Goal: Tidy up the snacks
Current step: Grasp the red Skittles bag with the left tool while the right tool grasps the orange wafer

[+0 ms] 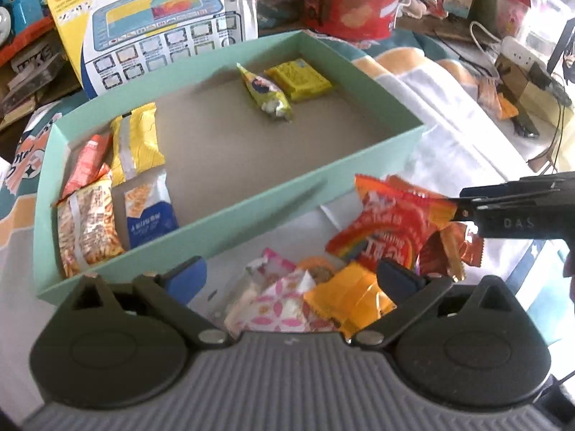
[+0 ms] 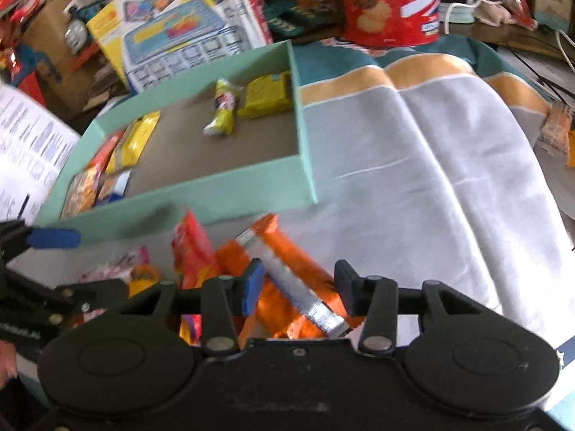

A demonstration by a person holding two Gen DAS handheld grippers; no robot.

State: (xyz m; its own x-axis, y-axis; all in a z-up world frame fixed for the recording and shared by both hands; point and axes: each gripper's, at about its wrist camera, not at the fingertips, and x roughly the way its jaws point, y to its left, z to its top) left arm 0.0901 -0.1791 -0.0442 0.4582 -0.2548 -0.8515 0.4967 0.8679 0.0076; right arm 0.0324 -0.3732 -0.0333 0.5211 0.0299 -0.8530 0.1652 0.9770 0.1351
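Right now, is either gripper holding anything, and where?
Left gripper: nothing. Orange packet has its middle between the pads of the right gripper; whether they grip cannot be told.

Green box [image 1: 230, 212] holds snacks; loose packets [image 1: 388, 230] beside it.

I see open floor in the middle of the mint box [image 1: 201, 212], between the packets at its left end [image 1: 107, 194] and the two at the far corner [image 1: 287, 86]. Its near wall stands between my claws and that gap. Right of the box, the cloth [image 2: 431, 165] lies bare; the snack pile [image 1: 345, 269] crowds the near edge.
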